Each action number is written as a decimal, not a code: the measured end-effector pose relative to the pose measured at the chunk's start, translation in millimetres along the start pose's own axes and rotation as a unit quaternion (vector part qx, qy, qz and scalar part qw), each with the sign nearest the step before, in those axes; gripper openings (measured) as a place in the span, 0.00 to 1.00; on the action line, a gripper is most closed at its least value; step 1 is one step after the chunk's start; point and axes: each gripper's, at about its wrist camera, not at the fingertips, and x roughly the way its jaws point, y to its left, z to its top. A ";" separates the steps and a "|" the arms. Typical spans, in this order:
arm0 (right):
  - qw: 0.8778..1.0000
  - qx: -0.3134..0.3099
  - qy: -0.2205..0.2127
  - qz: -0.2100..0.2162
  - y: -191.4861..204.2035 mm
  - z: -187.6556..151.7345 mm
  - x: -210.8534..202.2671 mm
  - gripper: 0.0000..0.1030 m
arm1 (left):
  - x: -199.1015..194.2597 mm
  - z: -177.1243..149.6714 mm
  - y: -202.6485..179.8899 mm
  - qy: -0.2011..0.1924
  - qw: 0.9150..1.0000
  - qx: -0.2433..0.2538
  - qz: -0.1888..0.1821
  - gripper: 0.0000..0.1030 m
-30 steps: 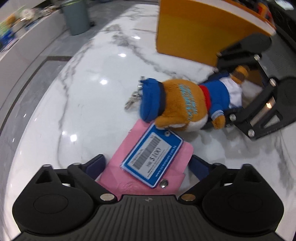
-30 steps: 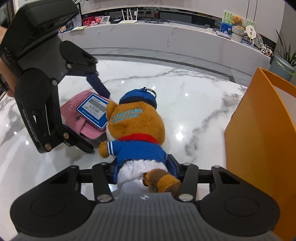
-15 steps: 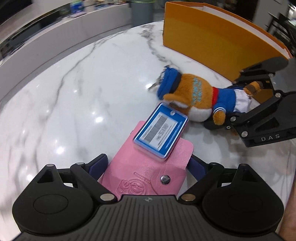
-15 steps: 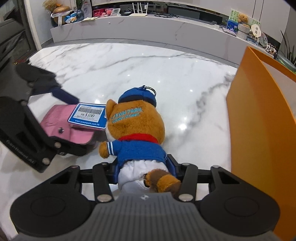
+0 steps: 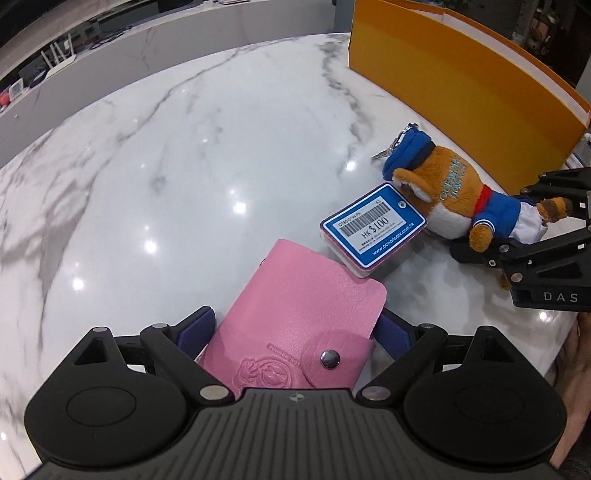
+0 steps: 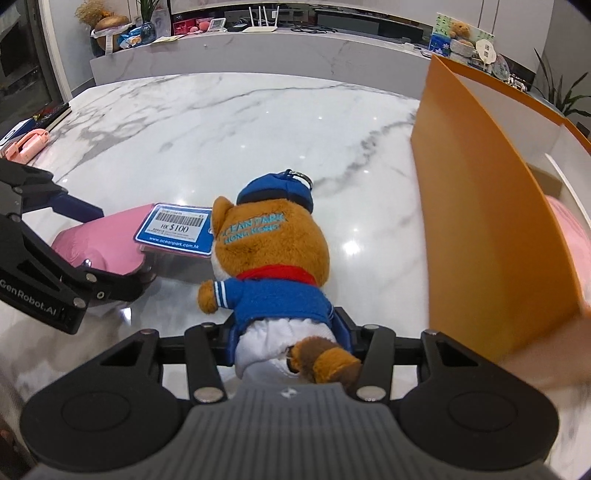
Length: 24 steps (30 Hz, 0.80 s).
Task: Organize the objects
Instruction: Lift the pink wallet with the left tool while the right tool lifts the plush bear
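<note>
I take this for a shop or showroom reception rather than a home. I am working over a broad, glossy white marble table (image 6: 258,122), and behind it runs a long matching marble counter (image 6: 258,48) dressed like a sales desk: a Wi-Fi router (image 6: 260,22) with upright antennas, small boxed goods, a dried-flower arrangement (image 6: 92,11) and a display card showing a teddy bear (image 6: 460,35). A potted plant (image 6: 557,88) stands at the right. The blue price tag (image 5: 373,229) reading HK$100 with a barcode marks retail stock, and the tall orange box (image 6: 491,206) looks like gift packaging.
</note>
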 end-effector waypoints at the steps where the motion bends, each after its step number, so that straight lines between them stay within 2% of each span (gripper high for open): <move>1: 1.000 0.000 0.000 -0.001 0.5 -3.0 -2.1 0.50 | -1.6 -3.1 -1.4 -0.002 1.000 -0.005 0.003 1.00; 7: 1.000 -0.004 0.003 0.003 1.6 -12.5 -9.0 0.53 | -3.7 -18.9 -10.7 -0.021 0.999 -0.023 0.020 1.00; 12: 1.000 -0.012 0.014 0.008 2.1 -12.7 -8.2 0.69 | -8.7 -24.2 -13.5 -0.024 0.999 -0.030 0.022 1.00; 15: 0.999 -0.020 0.021 0.013 3.9 -11.4 -6.6 0.72 | -10.6 -26.9 -14.0 -0.032 0.999 -0.027 0.022 1.00; 20: 0.999 -0.031 0.023 0.008 4.2 -3.9 -1.4 0.73 | -12.8 -32.5 -15.4 -0.040 0.999 -0.026 0.021 1.00; 24: 0.999 -0.035 0.024 0.015 6.4 2.9 4.1 0.70 | -13.1 -31.1 -17.3 -0.024 0.999 -0.030 0.024 1.00</move>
